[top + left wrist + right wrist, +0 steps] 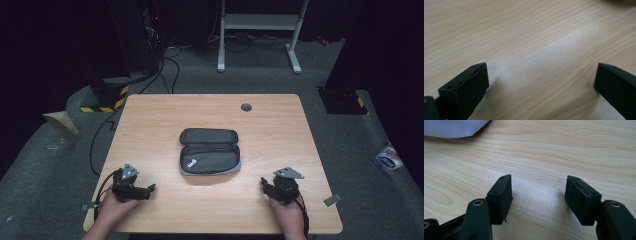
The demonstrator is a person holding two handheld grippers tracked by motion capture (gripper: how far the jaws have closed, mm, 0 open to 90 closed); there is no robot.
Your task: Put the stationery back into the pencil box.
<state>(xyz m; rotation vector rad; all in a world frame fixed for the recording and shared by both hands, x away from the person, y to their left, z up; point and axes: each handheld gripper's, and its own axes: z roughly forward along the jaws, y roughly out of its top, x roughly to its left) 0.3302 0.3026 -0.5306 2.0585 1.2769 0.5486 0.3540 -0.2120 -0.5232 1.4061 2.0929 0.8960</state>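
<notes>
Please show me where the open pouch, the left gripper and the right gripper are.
open pouch (209, 151), high view, on its inner middle.
left gripper (151, 189), high view, between its fingertips.
right gripper (263, 183), high view, between its fingertips.

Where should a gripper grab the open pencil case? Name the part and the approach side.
Take the pencil case by the thin raised rim of its near half, likely at the right corner, coming in from the right gripper. It lies unzipped and flat, both halves open, so the edge fits open jaws better than the broad body.

Looks like a lab or test room: dark walls, grey carpet floor (350, 145), bare wooden table (150, 125), loose cables (170, 65), black-and-yellow hazard tape (107, 106) on a stand base, white metal frame (260, 22) behind.
</notes>
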